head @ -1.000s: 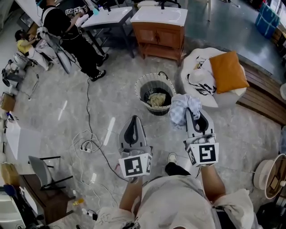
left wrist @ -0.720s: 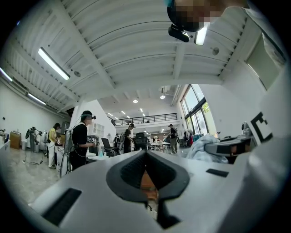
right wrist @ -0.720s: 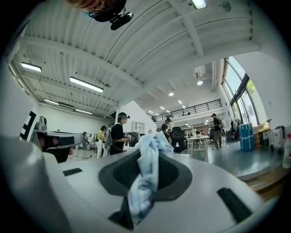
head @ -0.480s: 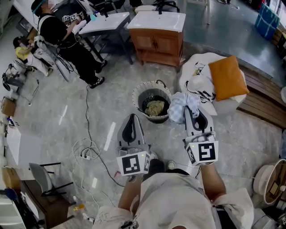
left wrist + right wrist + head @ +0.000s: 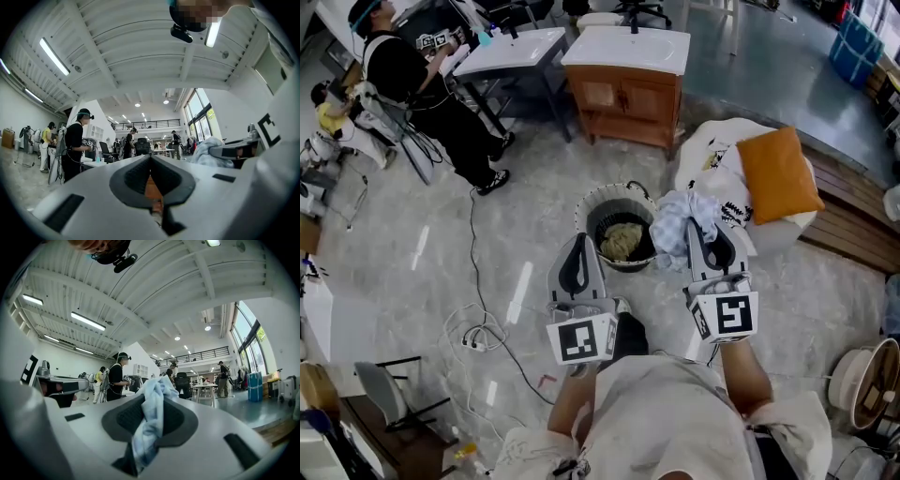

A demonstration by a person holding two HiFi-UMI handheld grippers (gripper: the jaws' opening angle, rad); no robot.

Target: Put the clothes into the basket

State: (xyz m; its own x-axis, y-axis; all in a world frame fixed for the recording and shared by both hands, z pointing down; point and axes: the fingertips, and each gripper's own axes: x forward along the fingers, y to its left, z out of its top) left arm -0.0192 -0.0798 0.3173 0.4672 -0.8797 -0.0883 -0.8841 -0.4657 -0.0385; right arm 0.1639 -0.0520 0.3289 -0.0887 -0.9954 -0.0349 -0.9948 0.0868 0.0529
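Right tool [image 5: 695, 225] clamped on pale blue cloth [image 5: 675, 228] — bunched, drooping beside basket [image 5: 591, 199] rim, left tool [image 5: 578, 240] jaws together, empty.

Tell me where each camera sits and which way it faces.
Head view: on the person's head, looking steeply down at the basket; shows torso, forearms, left gripper, right gripper.
Left gripper view: on the left gripper, looking level along its own shut jaws.
Right gripper view: on the right gripper, looking level; its jaws clamp a light blue garment.
Shared: both gripper views show the person in black.
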